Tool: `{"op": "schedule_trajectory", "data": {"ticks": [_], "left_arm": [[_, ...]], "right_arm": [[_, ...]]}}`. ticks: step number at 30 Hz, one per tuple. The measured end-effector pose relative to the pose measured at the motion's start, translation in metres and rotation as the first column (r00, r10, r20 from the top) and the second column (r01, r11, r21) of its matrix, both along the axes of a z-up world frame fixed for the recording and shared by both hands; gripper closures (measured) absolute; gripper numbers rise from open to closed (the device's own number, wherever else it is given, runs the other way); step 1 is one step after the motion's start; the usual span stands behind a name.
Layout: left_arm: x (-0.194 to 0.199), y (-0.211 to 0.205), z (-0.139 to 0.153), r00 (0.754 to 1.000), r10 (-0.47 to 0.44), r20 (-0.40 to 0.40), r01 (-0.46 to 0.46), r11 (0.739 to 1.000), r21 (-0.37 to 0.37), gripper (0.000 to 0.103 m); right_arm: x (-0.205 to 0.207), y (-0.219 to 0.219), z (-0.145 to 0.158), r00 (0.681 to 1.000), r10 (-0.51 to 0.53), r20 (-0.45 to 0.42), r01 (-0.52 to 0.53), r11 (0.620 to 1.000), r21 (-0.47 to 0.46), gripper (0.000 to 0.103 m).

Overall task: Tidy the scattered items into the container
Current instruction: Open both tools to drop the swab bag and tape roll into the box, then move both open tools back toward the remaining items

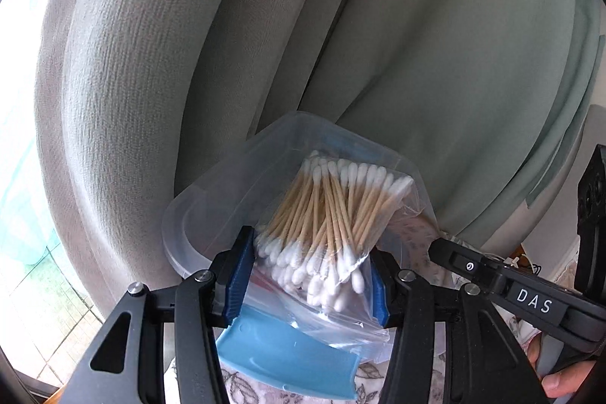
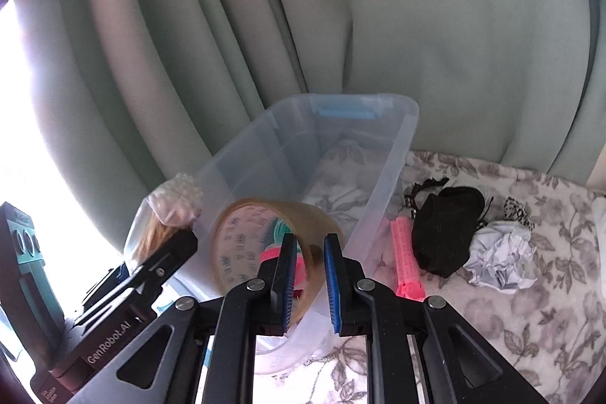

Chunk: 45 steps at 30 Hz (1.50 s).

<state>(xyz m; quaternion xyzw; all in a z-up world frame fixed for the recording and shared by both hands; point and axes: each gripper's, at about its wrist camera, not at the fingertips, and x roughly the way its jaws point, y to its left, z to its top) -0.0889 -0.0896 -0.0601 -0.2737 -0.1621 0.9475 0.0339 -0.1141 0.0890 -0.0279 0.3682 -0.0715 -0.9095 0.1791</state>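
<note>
Drop-off step: left gripper (image 1: 310, 275) clenched on cotton swab bag (image 1: 329, 226), right gripper (image 2: 307, 275) pinching tape roll (image 2: 261, 245), both over the clear bin (image 2: 394, 173)'s near end; next, release inside.

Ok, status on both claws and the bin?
Left claw shut on bag of cotton swabs. Right claw shut on tape roll. Both over clear bin. Nothing blocking.

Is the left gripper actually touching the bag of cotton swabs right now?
Touching. The left wrist view shows the left gripper with its blue pads pressed against both sides of the bag of cotton swabs, held over the clear bin.
</note>
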Motion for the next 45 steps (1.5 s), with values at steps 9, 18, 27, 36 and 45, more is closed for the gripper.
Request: {"op": "schedule_trajectory", "data": {"ticks": [9, 18, 27, 36, 45], "left_arm": [[-0.006, 0.007, -0.006, 1.000, 0.002, 0.004, -0.002, 1.000, -0.019, 0.048], [-0.011, 0.016, -0.009, 1.000, -0.004, 0.018, 0.005, 1.000, -0.026, 0.038], [0.018, 0.021, -0.010, 0.999, 0.002, 0.043, -0.001, 1.000, -0.024, 0.038], [0.046, 0.024, 0.032, 1.000, -0.015, 0.016, 0.016, 0.998, -0.057, 0.038], [0.069, 0.051, 0.061, 0.998, -0.057, -0.017, 0.054, 0.992, -0.113, 0.037]], "right_arm": [[0.001, 0.004, 0.002, 1.000, -0.013, 0.005, 0.013, 1.000, -0.004, 0.087], [0.008, 0.007, 0.005, 1.000, -0.018, 0.002, 0.018, 1.000, -0.008, 0.087], [0.023, 0.006, 0.018, 1.000, 0.004, -0.013, -0.005, 1.000, -0.022, 0.087], [0.048, 0.012, 0.027, 1.000, 0.013, -0.023, -0.014, 0.999, -0.029, 0.087], [0.072, 0.041, 0.041, 0.998, -0.033, -0.048, 0.029, 0.997, -0.067, 0.083]]}}
